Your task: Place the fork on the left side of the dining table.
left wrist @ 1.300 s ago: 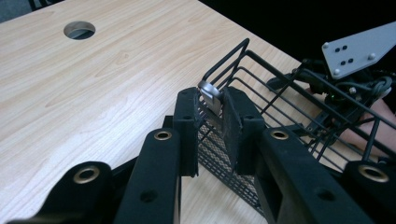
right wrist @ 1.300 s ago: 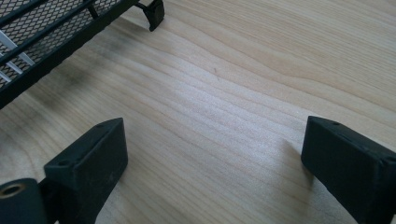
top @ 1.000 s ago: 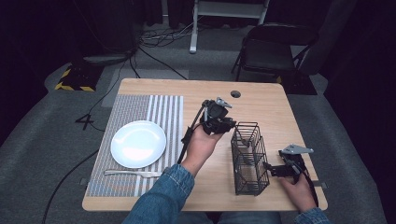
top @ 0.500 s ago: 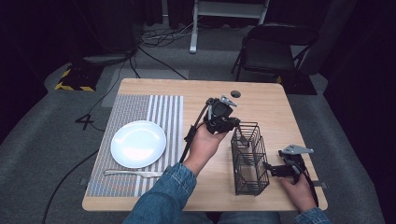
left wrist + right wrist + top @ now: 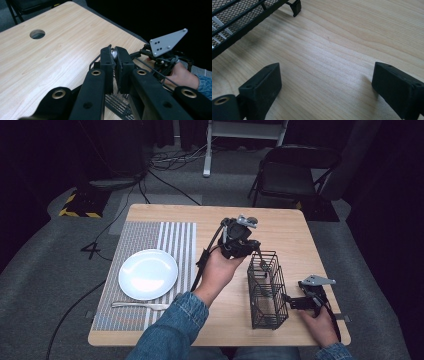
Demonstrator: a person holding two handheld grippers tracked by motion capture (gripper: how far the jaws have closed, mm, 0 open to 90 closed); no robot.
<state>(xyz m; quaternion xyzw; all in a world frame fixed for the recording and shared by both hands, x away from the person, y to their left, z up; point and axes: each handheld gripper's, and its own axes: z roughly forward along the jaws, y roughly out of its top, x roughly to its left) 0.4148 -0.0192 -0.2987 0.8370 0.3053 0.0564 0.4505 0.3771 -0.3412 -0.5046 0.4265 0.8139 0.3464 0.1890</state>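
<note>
Wire basket stands between plate and right tongs

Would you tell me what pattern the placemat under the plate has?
The placemat has grey-and-white stripes, clearest in the high view.

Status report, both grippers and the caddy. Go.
Left gripper shut on a metal utensil above the wire caddy. Right gripper open, empty, on the table beside the caddy. Nothing in the way.
</note>
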